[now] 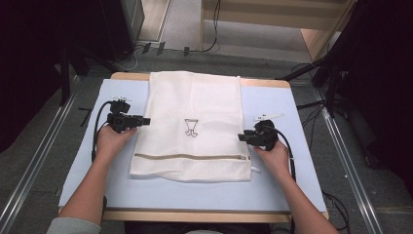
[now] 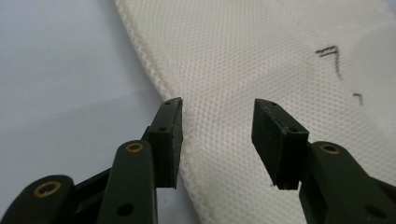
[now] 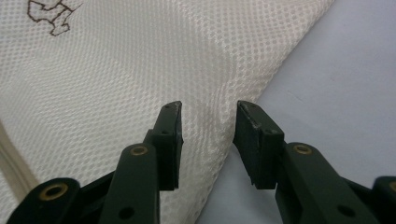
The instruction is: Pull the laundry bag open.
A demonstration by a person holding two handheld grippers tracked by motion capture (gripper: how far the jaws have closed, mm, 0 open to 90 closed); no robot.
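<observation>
Both parted, gripping nothing: left gripper [image 2: 217, 140] astride mesh bag [image 1: 192, 126] edge, right gripper [image 3: 208, 142] likewise opposite.

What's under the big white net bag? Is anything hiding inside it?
The white mesh laundry bag lies flat on a pale blue table mat, which shows around its sides. The mat beneath is covered. The bag looks flat, with its beige zipper closed, so whatever is inside cannot be seen.

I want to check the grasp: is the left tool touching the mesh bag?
Cannot tell. In the left gripper view the open left tool straddles the mesh bag's edge; no view shows contact or gap plainly.
</observation>
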